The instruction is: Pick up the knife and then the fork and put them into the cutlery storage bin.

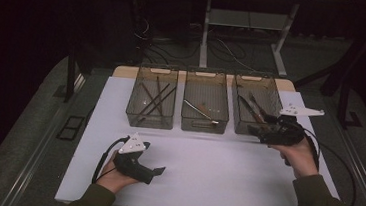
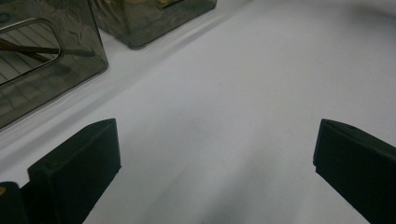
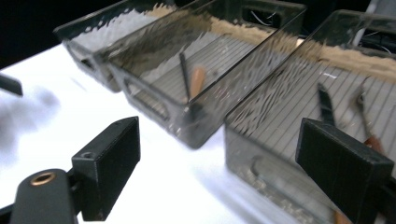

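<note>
At the right bin's point(image 1: 255, 105) front edge, right gripper point(image 1: 260, 132) (jaws wide).

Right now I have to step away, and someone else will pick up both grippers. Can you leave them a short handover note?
Left gripper: open, nothing in it, low over the bare white table.
Right gripper: open, nothing in it, at the near edge of the right bin.
Things: three clear bins in a row; thin sticks in the left bin, utensils in the middle bin and the right one.
Done: no loose items lie on the table.
Left: apparently nothing to sort.
</note>
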A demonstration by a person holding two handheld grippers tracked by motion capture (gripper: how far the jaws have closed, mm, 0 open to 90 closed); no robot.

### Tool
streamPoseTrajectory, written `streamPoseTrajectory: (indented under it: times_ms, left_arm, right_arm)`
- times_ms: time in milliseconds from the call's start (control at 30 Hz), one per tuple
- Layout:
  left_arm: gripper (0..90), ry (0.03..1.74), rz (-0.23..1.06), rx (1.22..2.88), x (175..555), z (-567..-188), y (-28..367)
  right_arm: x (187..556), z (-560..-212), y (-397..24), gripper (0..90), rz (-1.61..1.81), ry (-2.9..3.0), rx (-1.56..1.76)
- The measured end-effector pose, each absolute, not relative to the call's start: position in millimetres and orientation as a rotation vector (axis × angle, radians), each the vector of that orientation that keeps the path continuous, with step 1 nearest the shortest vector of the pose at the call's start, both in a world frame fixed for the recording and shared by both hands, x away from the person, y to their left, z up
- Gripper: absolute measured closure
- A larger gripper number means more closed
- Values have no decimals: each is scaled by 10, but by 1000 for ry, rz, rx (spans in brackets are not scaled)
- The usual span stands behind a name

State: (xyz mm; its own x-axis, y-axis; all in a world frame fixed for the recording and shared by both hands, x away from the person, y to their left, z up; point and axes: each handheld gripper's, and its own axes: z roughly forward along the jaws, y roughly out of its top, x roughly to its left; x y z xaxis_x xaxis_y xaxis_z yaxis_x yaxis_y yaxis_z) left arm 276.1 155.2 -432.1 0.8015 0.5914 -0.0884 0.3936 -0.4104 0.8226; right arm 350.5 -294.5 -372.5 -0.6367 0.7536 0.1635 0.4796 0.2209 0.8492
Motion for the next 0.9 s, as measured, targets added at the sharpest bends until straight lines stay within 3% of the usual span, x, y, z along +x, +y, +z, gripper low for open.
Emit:
streamPoseTrajectory:
  times_ms: [900]
  left_arm:
    - [0, 643, 230, 2045, 2726, -4305, 1545]
  right_arm:
    - [2676, -4325, -2925, 135, 1394, 2255, 1111]
